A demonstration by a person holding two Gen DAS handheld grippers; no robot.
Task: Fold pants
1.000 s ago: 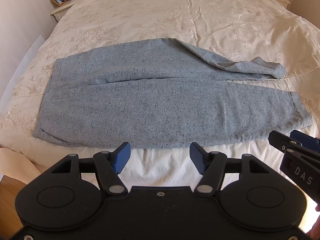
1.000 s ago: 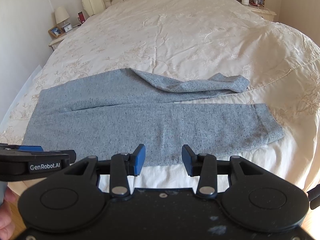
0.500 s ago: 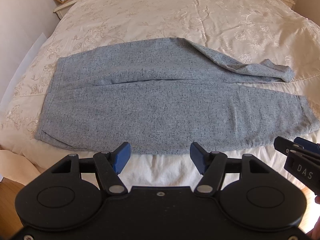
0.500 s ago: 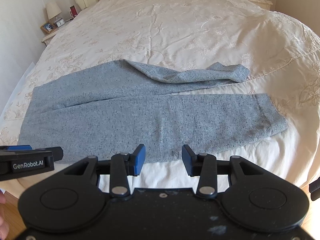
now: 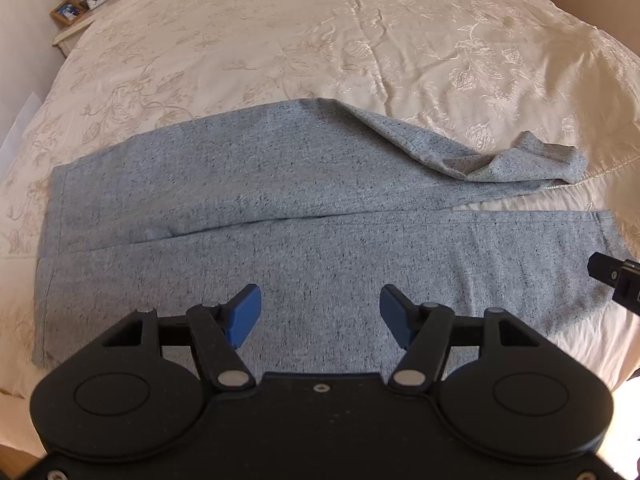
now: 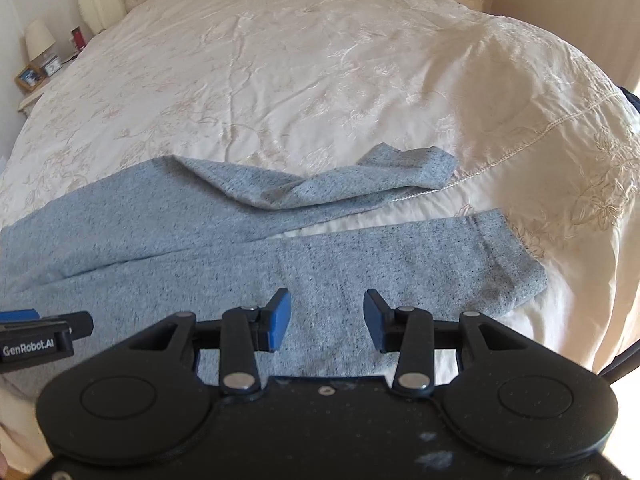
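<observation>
Both claws have come forward and down, so we now hover over the near leg of the pants (image 5: 304,248), which lie flat on the bed (image 5: 320,40). Our left claw (image 5: 320,314) and right claw (image 6: 326,320) are spread, pinching nothing, the far leg crumpled ahead of them.

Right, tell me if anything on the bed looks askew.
The far leg of the grey pants is twisted and rumpled near its cuff, angling away from the near leg, which lies flat. Nothing else stands out.
</observation>
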